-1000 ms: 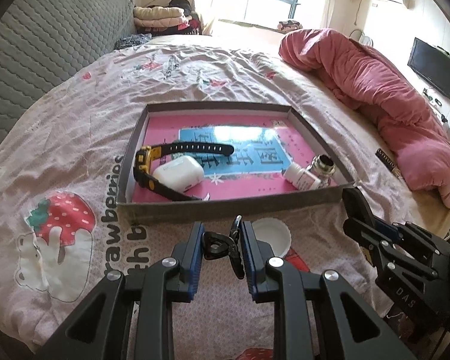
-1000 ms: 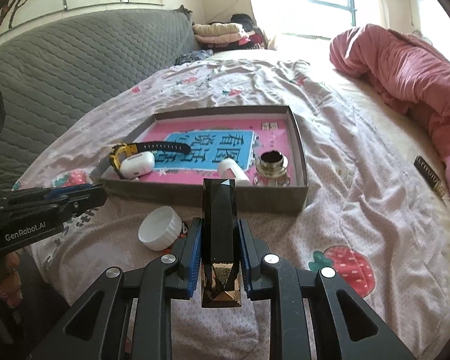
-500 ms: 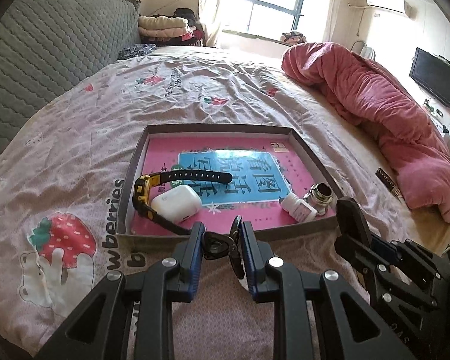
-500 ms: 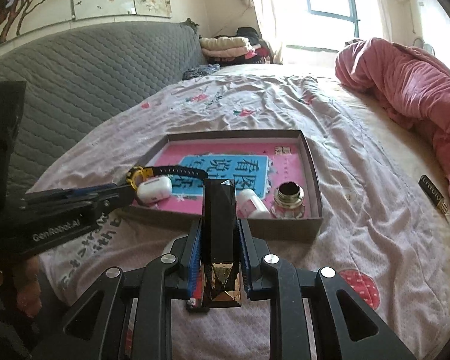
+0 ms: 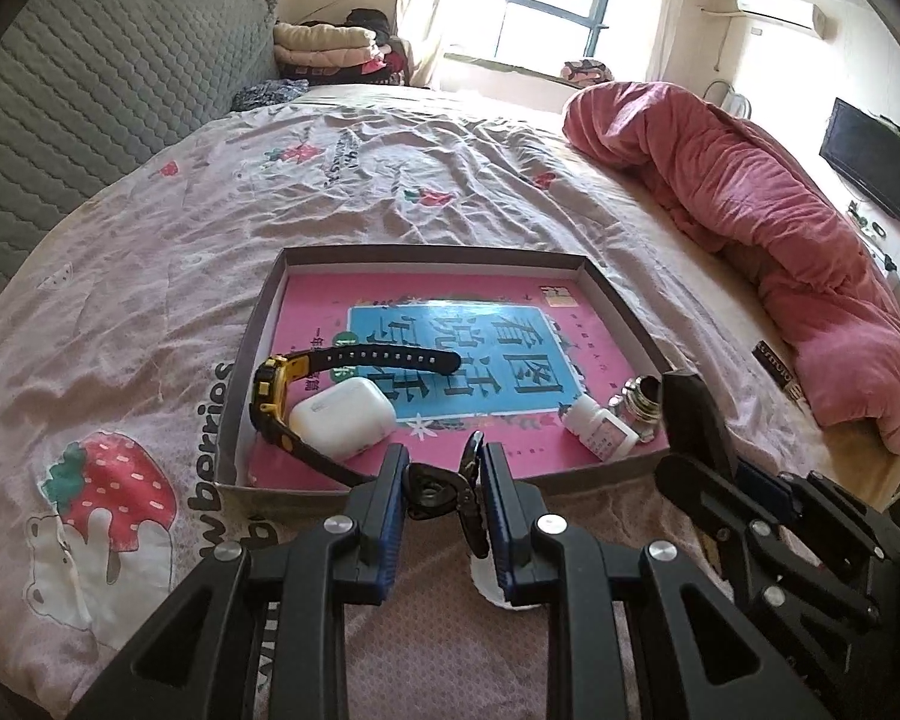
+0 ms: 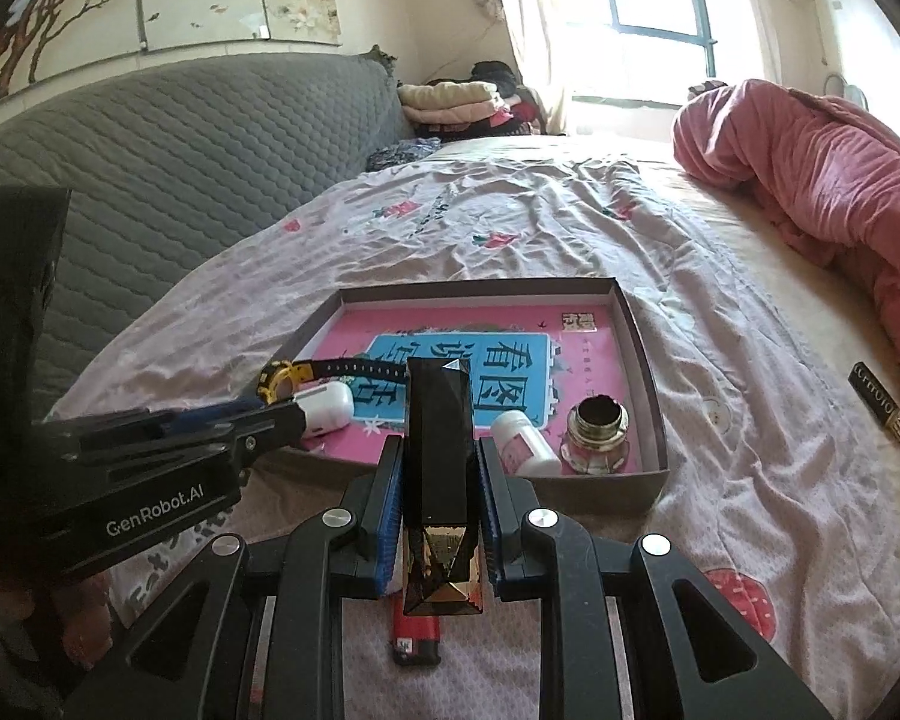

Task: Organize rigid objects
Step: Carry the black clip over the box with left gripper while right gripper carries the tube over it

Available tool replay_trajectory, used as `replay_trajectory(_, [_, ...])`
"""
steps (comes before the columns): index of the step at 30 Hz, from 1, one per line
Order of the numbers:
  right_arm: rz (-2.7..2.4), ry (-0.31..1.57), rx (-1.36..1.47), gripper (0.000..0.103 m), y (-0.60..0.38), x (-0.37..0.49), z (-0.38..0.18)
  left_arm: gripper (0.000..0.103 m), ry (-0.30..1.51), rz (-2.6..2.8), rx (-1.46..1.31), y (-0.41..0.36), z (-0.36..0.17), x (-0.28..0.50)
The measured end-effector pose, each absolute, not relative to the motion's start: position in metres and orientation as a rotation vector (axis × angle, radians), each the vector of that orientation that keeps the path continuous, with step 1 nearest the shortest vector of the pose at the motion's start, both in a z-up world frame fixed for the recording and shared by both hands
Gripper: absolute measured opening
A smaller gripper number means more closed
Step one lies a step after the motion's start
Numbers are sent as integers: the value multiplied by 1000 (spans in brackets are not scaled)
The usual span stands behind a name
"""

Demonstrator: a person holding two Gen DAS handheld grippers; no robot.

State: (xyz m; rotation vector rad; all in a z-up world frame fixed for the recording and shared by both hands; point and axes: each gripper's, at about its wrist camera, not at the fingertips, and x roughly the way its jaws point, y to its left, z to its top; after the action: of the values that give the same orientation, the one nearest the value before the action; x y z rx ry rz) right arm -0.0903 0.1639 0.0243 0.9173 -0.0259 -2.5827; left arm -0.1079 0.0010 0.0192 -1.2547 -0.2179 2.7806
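Just in front of the tray (image 5: 252, 348), the left gripper (image 5: 441, 489) is squeezed onto a small black clip (image 5: 444, 489). Beside it, the right gripper (image 6: 440, 480) pinches a tall black box (image 6: 438, 420) with a gold end, held over the tray's near wall. A red lighter (image 6: 414, 639) lies on the bed sheet (image 6: 750, 420) under that gripper. Inside the tray, near its front wall, sit a yellow watch (image 5: 276, 387), a white case (image 5: 345, 417), a white bottle (image 5: 600, 432) and a glass jar (image 6: 594, 429). Far behind the tray lies a pink blanket (image 5: 750, 198).
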Motion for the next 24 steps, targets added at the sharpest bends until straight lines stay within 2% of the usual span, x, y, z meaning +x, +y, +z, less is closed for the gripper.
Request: replay_trajectory(24, [-2636,-28,925,23,165,-123,21,25,-334,2752,-1291,-13,7,-153])
